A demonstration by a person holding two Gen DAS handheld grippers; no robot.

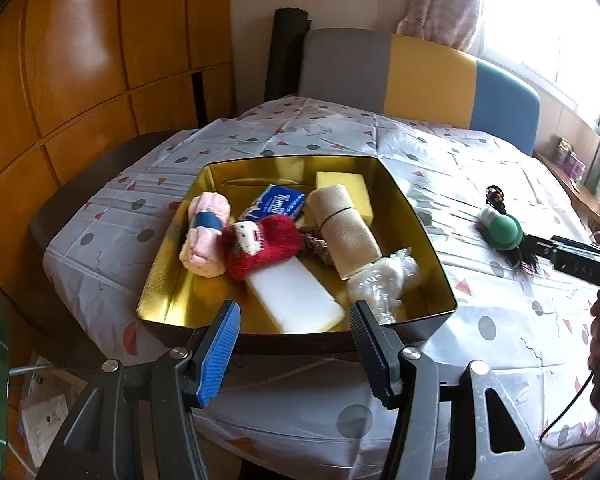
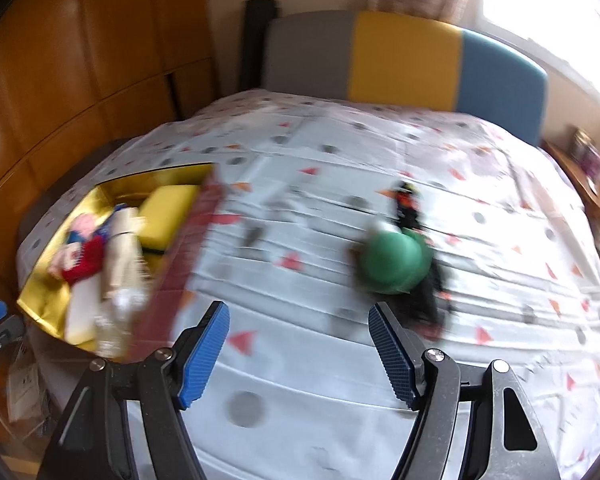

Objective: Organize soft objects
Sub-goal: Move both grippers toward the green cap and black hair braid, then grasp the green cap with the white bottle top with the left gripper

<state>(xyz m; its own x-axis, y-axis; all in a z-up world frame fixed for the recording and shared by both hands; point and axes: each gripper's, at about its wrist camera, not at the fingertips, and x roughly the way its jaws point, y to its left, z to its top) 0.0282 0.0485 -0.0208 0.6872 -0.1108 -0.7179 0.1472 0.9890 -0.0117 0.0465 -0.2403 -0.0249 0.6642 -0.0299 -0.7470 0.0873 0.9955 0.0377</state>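
A gold-lined box (image 1: pixel 420 216) sits on the table and holds several soft things: a pink roll (image 1: pixel 206 236), a red knitted doll (image 1: pixel 262 246), a white sponge (image 1: pixel 296 300), a beige rolled cloth (image 1: pixel 348 232), a yellow sponge (image 1: pixel 346 190), a blue tissue pack (image 1: pixel 278 206) and a plastic-wrapped item (image 1: pixel 382 280). My left gripper (image 1: pixel 294 314) is open and empty just in front of the box's near wall. A green ball-shaped toy with black hair (image 2: pixel 396 262) lies on the cloth right of the box (image 2: pixel 204 216). My right gripper (image 2: pixel 298 316) is open and empty, just short of the toy; the view is blurred.
The table wears a white cloth with dots and triangles (image 1: pixel 500 320). A grey, yellow and blue chair back (image 1: pixel 420 76) stands behind it. Wooden cabinets (image 1: pixel 80 60) fill the left. A small black and orange object (image 2: pixel 406 200) lies beyond the green toy.
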